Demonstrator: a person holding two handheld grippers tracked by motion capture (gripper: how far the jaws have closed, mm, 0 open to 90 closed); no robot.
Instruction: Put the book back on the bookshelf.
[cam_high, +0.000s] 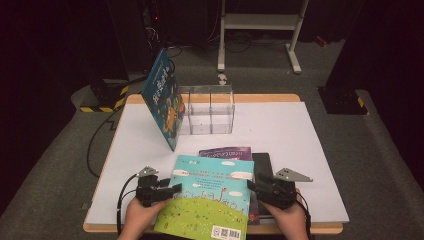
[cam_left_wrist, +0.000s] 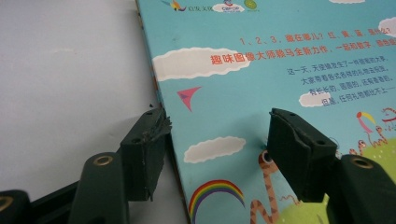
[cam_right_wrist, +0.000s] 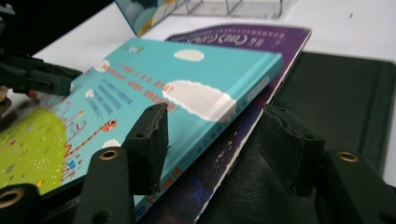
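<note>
We set both sets of tongs, left gripper (cam_high: 175, 189) and right gripper (cam_high: 251, 185), apart astride the teal book's (cam_high: 210, 200) edges; let's squeeze evenly, then lift level.

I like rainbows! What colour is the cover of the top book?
The top book is sky blue with white clouds and a green hill, best seen in the left gripper view.

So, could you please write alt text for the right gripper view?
Two open black jaws of the right gripper straddle the spine edge of a turquoise picture book, which lies on a purple book and a black folder.
</note>
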